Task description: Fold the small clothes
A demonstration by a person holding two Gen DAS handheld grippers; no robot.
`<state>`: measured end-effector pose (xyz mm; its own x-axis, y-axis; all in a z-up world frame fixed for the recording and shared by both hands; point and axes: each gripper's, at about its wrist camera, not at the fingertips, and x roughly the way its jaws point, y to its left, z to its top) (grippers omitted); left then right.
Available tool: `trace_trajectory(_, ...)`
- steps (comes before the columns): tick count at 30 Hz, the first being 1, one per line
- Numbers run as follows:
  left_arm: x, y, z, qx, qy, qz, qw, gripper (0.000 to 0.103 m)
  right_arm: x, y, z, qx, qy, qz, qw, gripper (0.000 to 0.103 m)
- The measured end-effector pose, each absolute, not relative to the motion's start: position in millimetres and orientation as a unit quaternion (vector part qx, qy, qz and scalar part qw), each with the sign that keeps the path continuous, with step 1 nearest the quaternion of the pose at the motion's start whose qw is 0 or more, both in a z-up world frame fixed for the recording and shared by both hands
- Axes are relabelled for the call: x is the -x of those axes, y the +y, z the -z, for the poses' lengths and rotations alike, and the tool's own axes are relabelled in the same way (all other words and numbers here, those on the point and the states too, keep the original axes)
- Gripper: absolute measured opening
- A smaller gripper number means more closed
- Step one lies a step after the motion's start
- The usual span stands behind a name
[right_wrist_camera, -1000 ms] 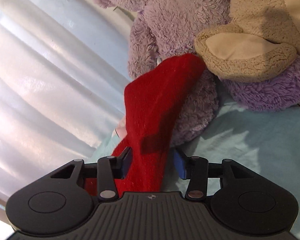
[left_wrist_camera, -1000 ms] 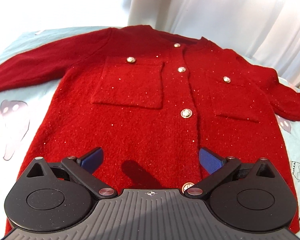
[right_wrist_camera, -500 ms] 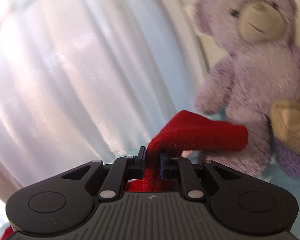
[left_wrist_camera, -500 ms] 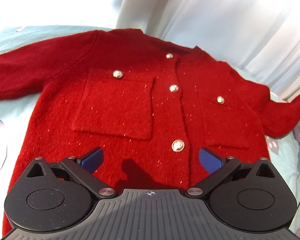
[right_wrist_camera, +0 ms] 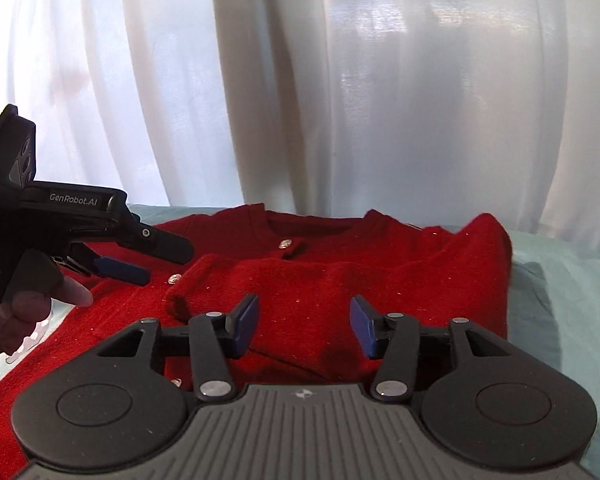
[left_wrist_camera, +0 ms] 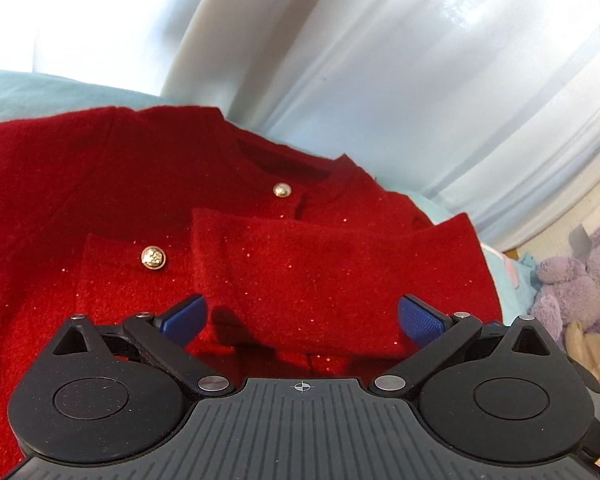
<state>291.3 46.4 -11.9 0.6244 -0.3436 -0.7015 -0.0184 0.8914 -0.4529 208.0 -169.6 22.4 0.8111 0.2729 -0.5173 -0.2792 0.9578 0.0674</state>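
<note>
**Sleeve folded across the red cardigan, both grippers empty**

The cardigan (left_wrist_camera: pixel 112 200) lies front-up on a pale teal sheet (right_wrist_camera: pixel 560 280), its neckline toward the white curtain (right_wrist_camera: pixel 380 100). One sleeve (left_wrist_camera: pixel 320 264) is folded across the chest, its cuff (right_wrist_camera: pixel 180 300) ending near the button placket. Gold buttons (left_wrist_camera: pixel 153 258) show on the pocket and at the neck.

The left gripper (left_wrist_camera: pixel 302 314) hovers low over the garment, its blue pads (left_wrist_camera: pixel 184 314) spread wide with nothing between them; the folded sleeve lies just beyond. In the right wrist view the same tool appears at the left edge, held in the person's hand (right_wrist_camera: pixel 24 308), above the cardigan's far shoulder side.

The right gripper (right_wrist_camera: pixel 304 326) hangs over the folded sleeve, its fingers parted and empty.

A purple plush bear (left_wrist_camera: pixel 580 280) sits at the right edge of the left wrist view, off the cardigan.
</note>
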Motion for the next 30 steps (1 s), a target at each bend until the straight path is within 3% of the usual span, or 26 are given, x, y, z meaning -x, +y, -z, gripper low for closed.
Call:
trace_trajectory(2, -305, 51, 30, 0.219, 0.438, 0.088, 0.867, 0.103, -205, -185, -23, -0.002, 0.266, -0.126, 0.956, 0.053)
trace_trajectory(4, -314, 55, 42, 0.233, 0.449, 0.087, 0.858, 0.096, -197, -199, -22, -0.009, 0.260, -0.109, 0.960, 0.058)
trace_trajectory(6, -321, 61, 55, 0.249, 0.456, 0.084, 0.850, 0.094, -193, -208, -20, -0.019, 0.263, -0.093, 0.960, 0.060)
trace_trajectory(8, -327, 64, 57, 0.251, 0.451, 0.084, 0.852, 0.085, -188, -219, -11, -0.042, 0.269, -0.085, 0.958, 0.060)
trace_trajectory(13, -334, 76, 56, 0.261, 0.461, 0.074, 0.845, 0.034, -187, -222, 5, -0.091, 0.292, -0.075, 0.949, 0.055)
trace_trajectory(16, -337, 79, 53, 0.261, 0.459, 0.075, 0.846, 0.019, -194, -218, 12, -0.094, 0.302, -0.062, 0.947, 0.043)
trace_trajectory(18, -334, 83, 43, 0.260, 0.445, 0.080, 0.853, 0.018, -197, -218, 11, -0.100, 0.307, -0.054, 0.945, 0.039)
trace_trajectory(23, -328, 111, 2, 0.227, 0.388, 0.050, 0.892, 0.017, -202, -220, 4, -0.096, 0.303, -0.039, 0.947, 0.039)
trace_trajectory(26, -331, 137, 1, 0.192, 0.392, -0.001, 0.900, 0.017, -203, -223, 1, -0.099, 0.302, -0.039, 0.947, 0.039)
trace_trajectory(30, -338, 157, 31, 0.199, 0.429, -0.012, 0.881, 0.030, -211, -224, 6, -0.104, 0.314, -0.028, 0.943, 0.039)
